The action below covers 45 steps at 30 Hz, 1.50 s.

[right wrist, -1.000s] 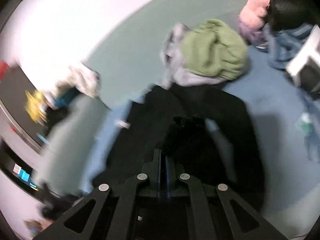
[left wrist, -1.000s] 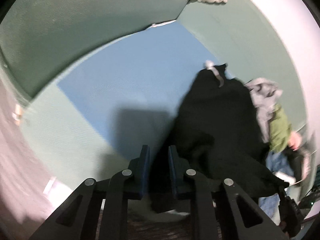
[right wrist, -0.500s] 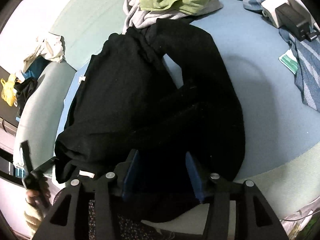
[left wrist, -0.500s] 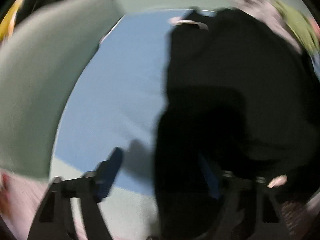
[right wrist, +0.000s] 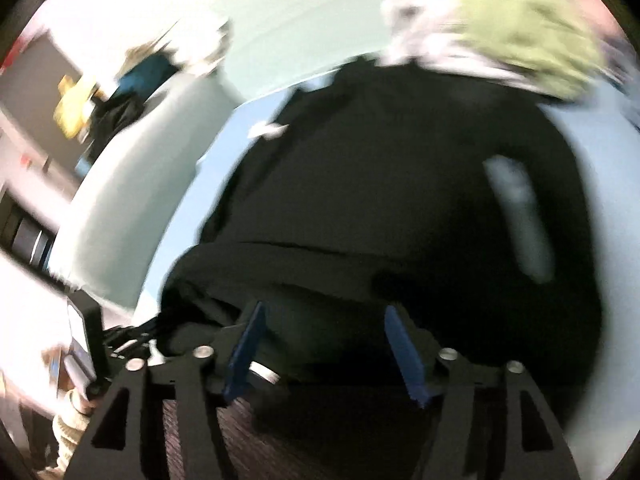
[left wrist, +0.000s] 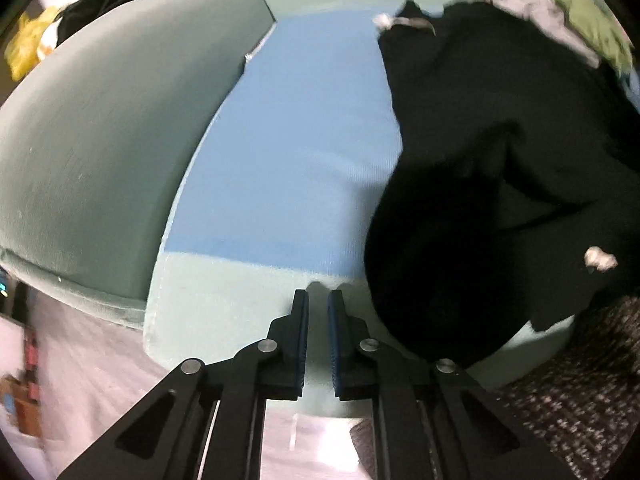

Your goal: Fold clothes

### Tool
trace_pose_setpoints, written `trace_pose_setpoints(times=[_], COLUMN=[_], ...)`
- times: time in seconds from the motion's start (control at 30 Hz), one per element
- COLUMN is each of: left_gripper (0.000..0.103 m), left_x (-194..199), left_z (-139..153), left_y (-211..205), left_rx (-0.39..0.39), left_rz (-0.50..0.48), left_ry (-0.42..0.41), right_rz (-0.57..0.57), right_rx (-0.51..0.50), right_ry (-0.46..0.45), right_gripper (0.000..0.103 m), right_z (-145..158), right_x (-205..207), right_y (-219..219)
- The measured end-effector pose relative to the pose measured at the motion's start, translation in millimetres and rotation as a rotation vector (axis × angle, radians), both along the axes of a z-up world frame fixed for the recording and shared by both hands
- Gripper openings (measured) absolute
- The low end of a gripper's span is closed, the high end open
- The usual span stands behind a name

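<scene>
The black garment (left wrist: 500,168) lies spread on the blue sofa seat (left wrist: 304,152), its far edge touching a heap of grey and green clothes (left wrist: 560,24).

The left wrist view shows the left tool (left wrist: 318,300) closing, its pads nearly together with nothing between them, poised over the seat's pale front edge just beside the garment. It alone shows the teal armrest (left wrist: 100,140) sharply.

The right wrist view (badly blurred) shows the right tool (right wrist: 322,320) opening wide over the garment's near hem; cloth lies between the pads, which do not press it. It also catches the other handheld device (right wrist: 86,340) at lower left.
</scene>
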<state>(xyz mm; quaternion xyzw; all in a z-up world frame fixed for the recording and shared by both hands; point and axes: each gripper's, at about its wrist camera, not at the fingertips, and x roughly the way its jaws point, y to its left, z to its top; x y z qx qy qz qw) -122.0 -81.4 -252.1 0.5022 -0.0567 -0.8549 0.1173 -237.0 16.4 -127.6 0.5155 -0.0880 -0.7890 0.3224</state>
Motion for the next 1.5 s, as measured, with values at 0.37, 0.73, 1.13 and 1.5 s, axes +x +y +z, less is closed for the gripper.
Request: trace_pose_setpoints(times=[0.37,0.73,1.13,1.5], left_gripper=[0.078,0.011,0.014,0.066], left_x=[9.3,-17.5,-29.7,-39.4], left_z=[34.5,20.5,14.3,67.4], left_y=[8.5,-12.7,-68.8,-48.8], left_rx=[0.237,0.113,0.007,0.168], left_rz=[-0.172,0.042,0.236,0.054], left_ry=[0.214,0.197,0.178,0.271], right_rz=[0.281,0.411,0.312,0.243], right_rx=[0.125,0.203,-0.043,0.276], right_ry=[-0.177,0.069,-0.076,0.249], right_gripper=[0.061,0.008,0.044,0.042], right_z=[-68.3,-55.6,-62.0,-65.3], right_x=[-76.2,-54.8,-92.9,24.9], right_y=[-218.7,-279.6,-281.5,-68.5])
